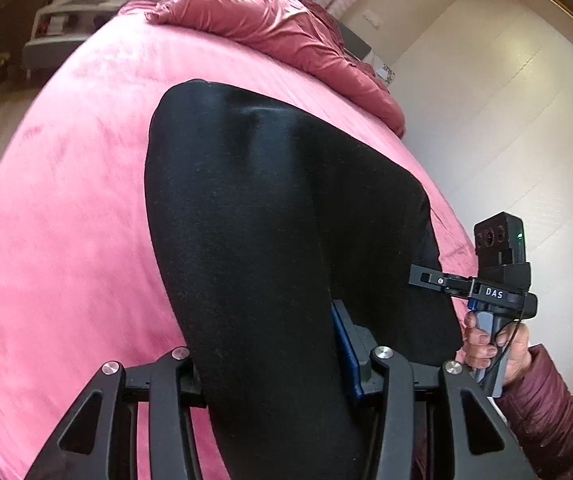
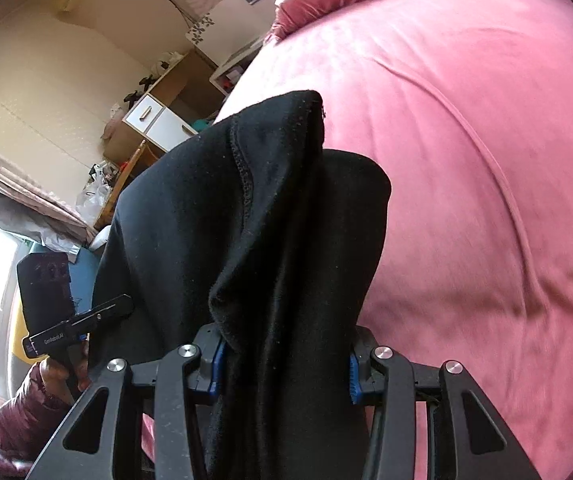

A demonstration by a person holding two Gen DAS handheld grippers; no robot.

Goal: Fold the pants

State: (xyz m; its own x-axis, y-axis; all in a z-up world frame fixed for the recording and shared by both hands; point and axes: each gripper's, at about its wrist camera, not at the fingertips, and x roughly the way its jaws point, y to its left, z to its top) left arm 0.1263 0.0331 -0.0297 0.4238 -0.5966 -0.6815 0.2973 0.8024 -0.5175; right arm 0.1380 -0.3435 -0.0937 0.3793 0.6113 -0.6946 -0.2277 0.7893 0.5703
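Black pants (bunched, clamped)

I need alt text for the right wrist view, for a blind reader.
The right tool is shut on bunched black pants above a pink bed. At lower left, a hand holds the left tool.

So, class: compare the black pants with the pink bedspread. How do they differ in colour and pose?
The black pants are dark and raised, bunched between both hand-held grippers; the pink bedspread is bright and lies spread flat over the bed. The pants drape in thick folds, while the bedspread shows only shallow creases. Both are soft fabric.
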